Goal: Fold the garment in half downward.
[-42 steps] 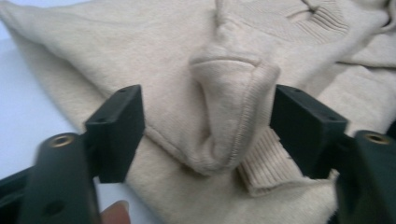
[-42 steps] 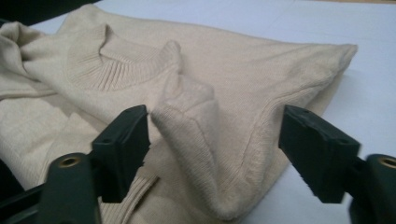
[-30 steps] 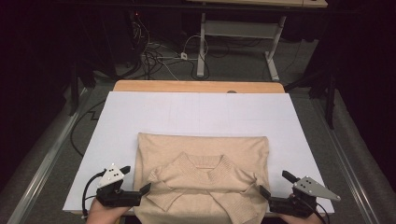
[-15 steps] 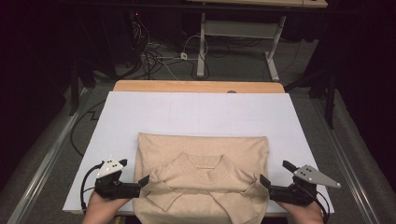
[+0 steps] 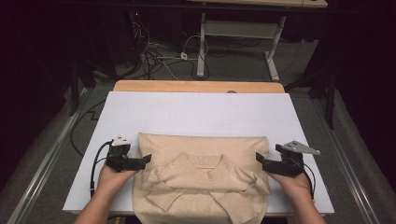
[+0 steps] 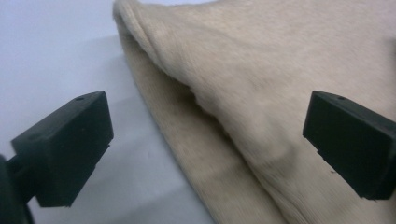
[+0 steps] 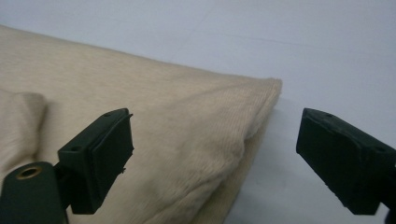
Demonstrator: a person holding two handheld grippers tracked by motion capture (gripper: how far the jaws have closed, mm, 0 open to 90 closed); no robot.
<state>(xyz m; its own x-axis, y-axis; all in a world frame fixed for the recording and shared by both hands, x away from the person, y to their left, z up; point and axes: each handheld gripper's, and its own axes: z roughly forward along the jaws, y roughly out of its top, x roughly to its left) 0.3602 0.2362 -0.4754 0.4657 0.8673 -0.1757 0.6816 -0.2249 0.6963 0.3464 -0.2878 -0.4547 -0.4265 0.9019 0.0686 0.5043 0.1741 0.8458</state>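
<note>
I had a claw in each hand, one at either side of the folded beige sweater (image 5: 201, 179) that lay on the near half of the white table (image 5: 201, 112). The garment was folded into a rough rectangle, its sleeves crossed over the front and its near edge reaching the near rim of the table.

My left claw (image 5: 145, 160) sat just beside the sweater's left edge, toward its far corner, pointing right at the cloth. Its jaws stood spread wide. In the left gripper view, one jaw hung over bare table and the other over the knit, with the doubled side fold of the sweater (image 6: 243, 107) running between them, and neither pad pressed on it.

My right claw (image 5: 260, 160) sat at the sweater's right edge, pointing left at the cloth. Its jaws had just been closing a little, yet they were still well spread. In the right gripper view, the far right corner of the sweater (image 7: 196, 135) lay in the gap, one jaw above the fabric and the other above the white surface, and the pads were not pinching anything.

My hands rested low on the table behind both claws.
</note>
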